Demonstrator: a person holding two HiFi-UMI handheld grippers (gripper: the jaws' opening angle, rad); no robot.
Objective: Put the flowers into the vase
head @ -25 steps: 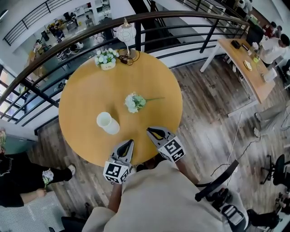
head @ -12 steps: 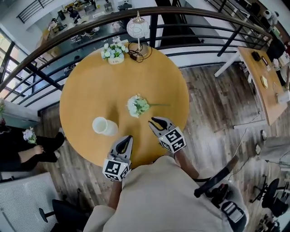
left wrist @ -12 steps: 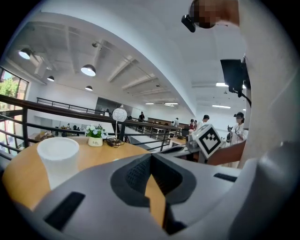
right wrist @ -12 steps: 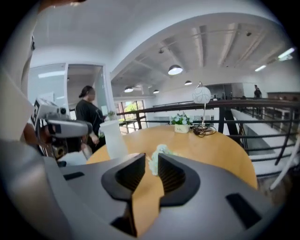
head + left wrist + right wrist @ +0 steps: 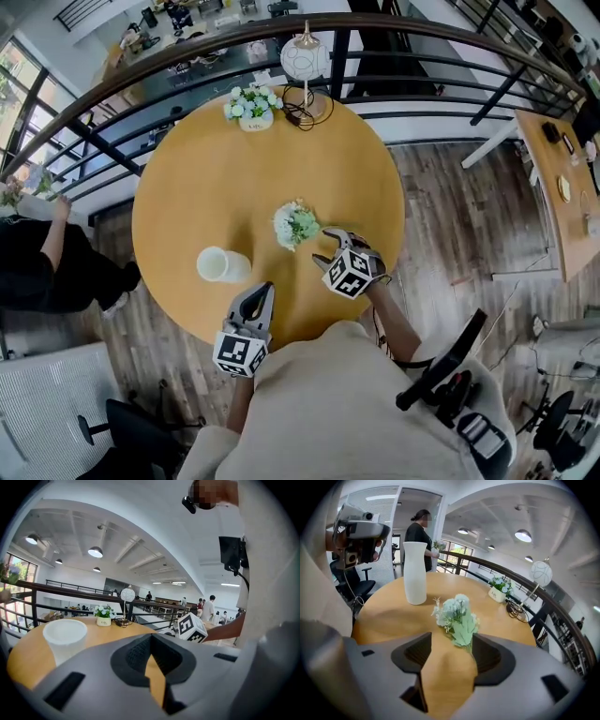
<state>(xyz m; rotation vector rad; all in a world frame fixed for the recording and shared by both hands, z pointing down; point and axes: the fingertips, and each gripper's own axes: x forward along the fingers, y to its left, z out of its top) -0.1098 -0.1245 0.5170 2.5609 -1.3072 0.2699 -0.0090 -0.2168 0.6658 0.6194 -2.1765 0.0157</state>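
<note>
Jaws of right gripper (image 5: 323,246), just opening, astride one flower bunch (image 5: 296,225); one vase (image 5: 221,265)

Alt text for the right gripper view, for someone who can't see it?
The jaws of the right gripper have just been opening and stand apart round the stem end of pale flowers lying on a round wooden table, not gripping them. A tall white vase stands upright beyond, to the left; a person stands behind it.
</note>
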